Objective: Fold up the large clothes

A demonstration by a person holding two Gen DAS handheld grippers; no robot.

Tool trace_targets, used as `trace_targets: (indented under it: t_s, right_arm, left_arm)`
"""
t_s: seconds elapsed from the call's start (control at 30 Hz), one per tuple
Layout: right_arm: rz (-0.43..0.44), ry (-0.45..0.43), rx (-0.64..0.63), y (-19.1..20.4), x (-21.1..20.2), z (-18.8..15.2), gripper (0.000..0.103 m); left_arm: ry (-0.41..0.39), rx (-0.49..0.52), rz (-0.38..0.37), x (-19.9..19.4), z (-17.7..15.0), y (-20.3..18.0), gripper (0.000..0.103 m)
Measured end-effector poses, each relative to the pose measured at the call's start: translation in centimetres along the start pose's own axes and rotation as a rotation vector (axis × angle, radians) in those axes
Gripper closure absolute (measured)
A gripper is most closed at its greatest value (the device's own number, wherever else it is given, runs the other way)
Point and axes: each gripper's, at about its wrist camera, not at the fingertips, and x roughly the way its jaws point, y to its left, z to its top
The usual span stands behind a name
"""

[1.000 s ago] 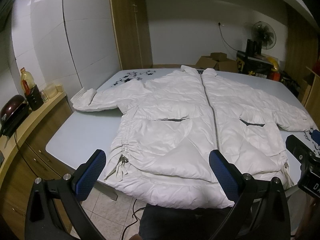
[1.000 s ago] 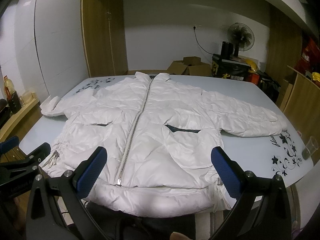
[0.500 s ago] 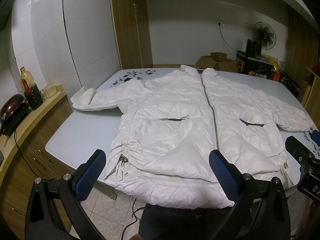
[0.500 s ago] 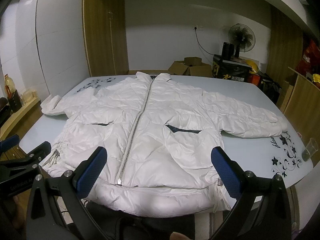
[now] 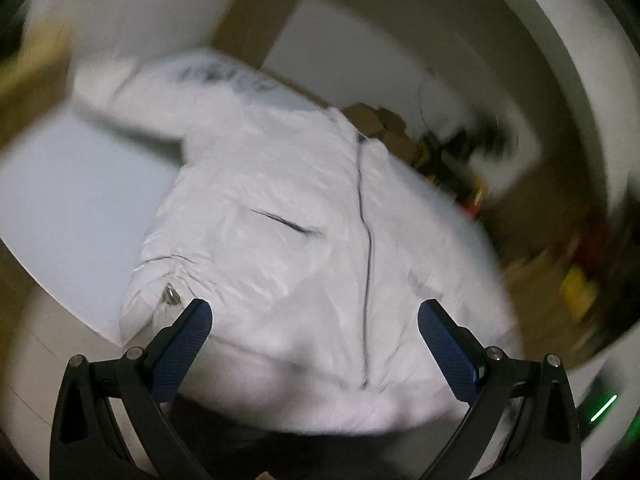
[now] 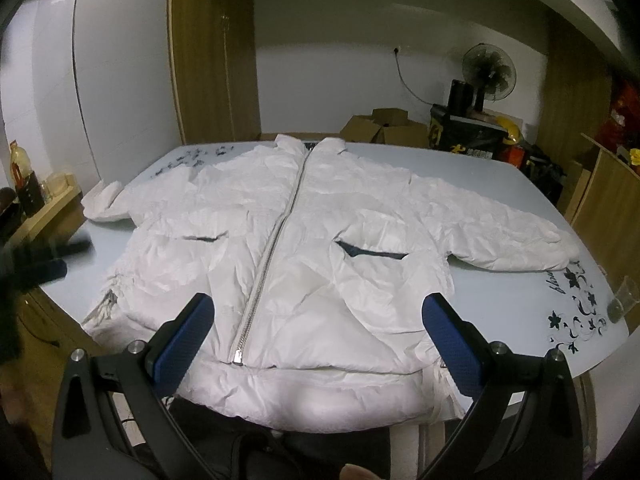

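Pale bench (image 6: 500, 304) fills room. We hold left tongs (image 5: 314, 320) and right tongs (image 6: 318, 316) spread wide, gripping nothing, over hem. Jacket (image 6: 304, 240) flat, zipped, sleeves out: no fold made, everything left.

White jacket (image 6: 320, 248) lies zipped, spread flat on table (image 6: 500, 184).

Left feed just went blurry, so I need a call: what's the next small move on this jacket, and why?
Probably bring the left gripper to the sleeve on its side. The white jacket lies flat, zipped and unfolded on the table, both sleeves spread out, both grippers open and empty.
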Motion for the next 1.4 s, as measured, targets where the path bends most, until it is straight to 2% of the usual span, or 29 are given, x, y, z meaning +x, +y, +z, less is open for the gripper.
trace_targets:
  t_s: [0.03, 0.07, 0.2, 0.27, 0.4, 0.6, 0.67, 0.8, 0.97, 1.03, 1.1, 1.2, 1.3, 1.4]
  right_arm:
    - [0.003, 0.004, -0.004, 0.0, 0.5, -0.1, 0.000]
    - [0.006, 0.007, -0.008, 0.0, 1.0, -0.1, 0.000]
    - [0.009, 0.005, -0.020, -0.5, 3.1, 0.1, 0.000]
    - [-0.001, 0.015, -0.017, -0.9, 4.4, 0.3, 0.000]
    - [0.000, 0.038, 0.019, -2.2, 6.6, 0.9, 0.000]
    - [-0.034, 0.076, 0.031, -3.0, 8.9, 1.6, 0.000]
    - [-0.041, 0.089, 0.030, -3.1, 9.5, 1.5, 0.000]
    - [-0.032, 0.103, 0.033, -3.2, 10.3, 1.2, 0.000]
    - [-0.021, 0.121, 0.046, -3.4, 10.8, 0.7, 0.000]
    - [-0.021, 0.124, 0.053, -3.7, 10.8, 0.4, 0.000]
    - [-0.022, 0.124, 0.062, -3.9, 10.7, 0.2, 0.000]
    - [-0.026, 0.121, 0.082, -4.5, 10.5, 0.0, 0.000]
    - [-0.023, 0.120, 0.092, -4.9, 10.2, -0.1, 0.000]
    - [-0.021, 0.105, 0.097, -5.1, 9.7, -0.1, 0.000]
  left_arm:
    - [-0.030, -0.094, -0.039, 0.0, 2.1, 2.7, 0.000]
    - [-0.043, -0.142, -0.050, 0.2, 3.5, 4.4, 0.000]
    - [-0.046, -0.328, -0.035, 2.9, 10.7, 13.5, 0.000]
    - [-0.066, -0.392, 0.009, 4.8, 13.4, 17.4, 0.000]
    - [-0.051, -0.536, -0.011, 8.4, 16.6, 22.3, 0.000]
    - [-0.069, -0.587, 0.020, 11.4, 19.4, 24.8, 0.001]
    - [-0.096, -0.599, 0.012, 12.0, 19.9, 25.1, 0.000]
    - [-0.161, -0.618, 0.069, 11.8, 21.5, 25.9, 0.001]
    - [-0.254, -0.591, 0.134, 10.8, 23.2, 26.6, 0.004]
    - [-0.277, -0.572, 0.182, 10.9, 23.7, 26.8, 0.025]
    - [-0.278, -0.565, 0.221, 11.3, 24.0, 27.3, 0.057]
    - [-0.273, -0.611, 0.224, 11.2, 23.4, 28.3, 0.088]
    - [-0.267, -0.639, 0.186, 10.7, 23.3, 29.1, 0.094]
    - [-0.317, -0.569, 0.188, 8.9, 24.0, 27.5, 0.096]
